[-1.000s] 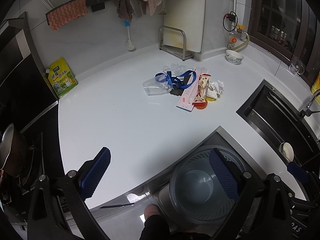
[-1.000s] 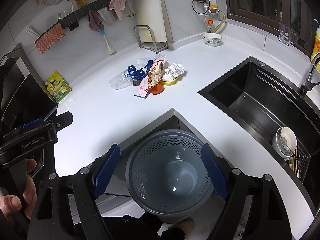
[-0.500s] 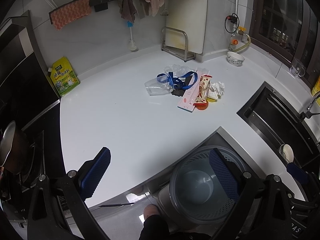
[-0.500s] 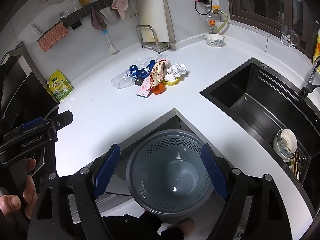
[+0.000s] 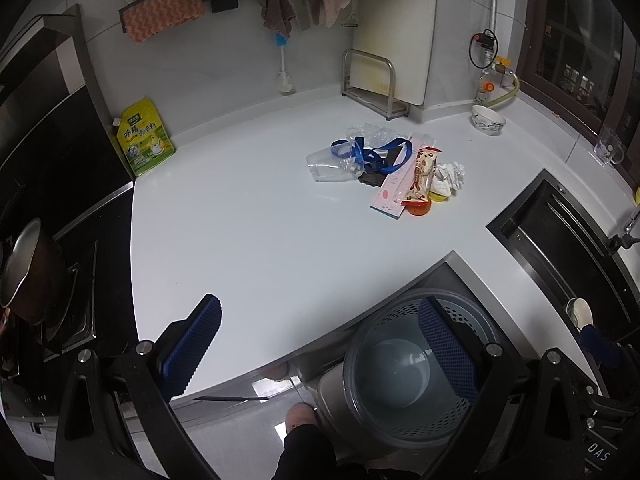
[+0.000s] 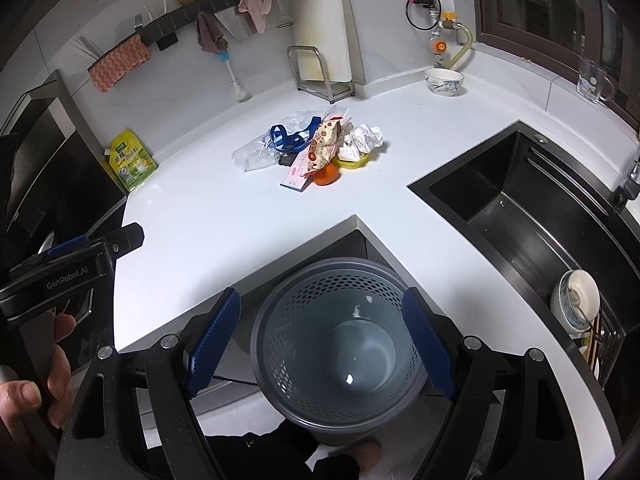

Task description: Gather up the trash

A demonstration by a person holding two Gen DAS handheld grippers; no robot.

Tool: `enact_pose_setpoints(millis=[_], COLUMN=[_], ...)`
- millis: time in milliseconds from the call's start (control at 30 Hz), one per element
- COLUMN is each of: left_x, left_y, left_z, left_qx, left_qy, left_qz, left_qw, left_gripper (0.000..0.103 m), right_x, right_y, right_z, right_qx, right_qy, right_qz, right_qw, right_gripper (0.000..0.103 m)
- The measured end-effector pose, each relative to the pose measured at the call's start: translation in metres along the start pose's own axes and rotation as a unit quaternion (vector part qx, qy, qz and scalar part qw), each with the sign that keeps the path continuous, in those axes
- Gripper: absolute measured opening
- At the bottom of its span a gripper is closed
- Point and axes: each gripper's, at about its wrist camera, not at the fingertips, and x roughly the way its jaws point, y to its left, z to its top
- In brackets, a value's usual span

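Showing a white L-shaped kitchen surface (image 5: 260, 216) with a small heap of trash near its middle, well apart from both grippers. The left gripper (image 5: 320, 344) hangs over the near edge of the surface, its blue-padded fingers (image 5: 192, 344) spread wide and holding nothing. The right gripper (image 6: 322, 340) is likewise spread wide and empty, its fingers (image 6: 214, 336) flanking the rim of a grey perforated plastic waste basket (image 6: 304, 292) that stands on the floor in the inner corner of the surface; only a few pale specks lie in the basket.

The heap comprises a clear crumpled plastic bag (image 5: 328, 164), a blue ribbon lanyard (image 5: 368, 154) lying across the bag, a dark flat scrap (image 5: 370, 178) under the lanyard, a long pink-and-white flat package (image 5: 394, 190), a red-and-white printed snack wrapper (image 5: 420, 176) resting on that package, a crumpled white paper wad (image 5: 452, 172), a yellow round lid (image 6: 352, 162) beneath the wad, and an orange round object (image 6: 326, 176) at the near end of the wrapper.

A yellow-green refill pouch (image 5: 144, 136) leans against the wall on the left. A black recessed sink (image 6: 520, 208) occupies the right side. A person's hand (image 6: 36, 384) grips the left gripper's handle in the right wrist view.
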Motion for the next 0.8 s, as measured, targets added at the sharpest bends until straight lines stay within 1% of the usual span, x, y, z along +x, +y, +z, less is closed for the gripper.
enact_pose_setpoints(millis=[67,200,367,533,633,800], left_x=[0.003,0.011,0.023,0.041,0.059,0.098], left_y=[0.001,0.005,0.015,0.027,0.035,0.043], left_z=[-0.003,-0.007,0.001,0.025,0.045,0.080], left_qx=[-0.004,-0.007,-0.006,0.002,0.009,0.055], left_qy=[0.003,0.004,-0.004,-0.019,-0.023,-0.023], left_qz=[0.000,0.011,0.011,-0.003,-0.021,-0.049], left_qw=[1.0000,0.9999,0.9999,0.9998,0.9995,0.9970], left_gripper=[0.097,0.097,0.097,0.097,0.097,0.097], right_x=[0.003,0.014,0.029,0.046,0.061,0.096], right_y=[-0.004,-0.014,-0.019,-0.013,-0.008,0.003], right_z=[0.000,0.002,0.013,0.035,0.050,0.077], right_qx=[-0.005,-0.012,-0.008,-0.002,0.013,0.047], right_qy=[0.001,0.004,0.002,-0.008,-0.012,-0.018], right_qz=[0.004,0.010,0.010,0.000,-0.009,-0.017], right_qw=[1.000,1.000,1.000,1.000,1.000,0.999], right_gripper=[0.079,0.079,0.079,0.079,0.079,0.079])
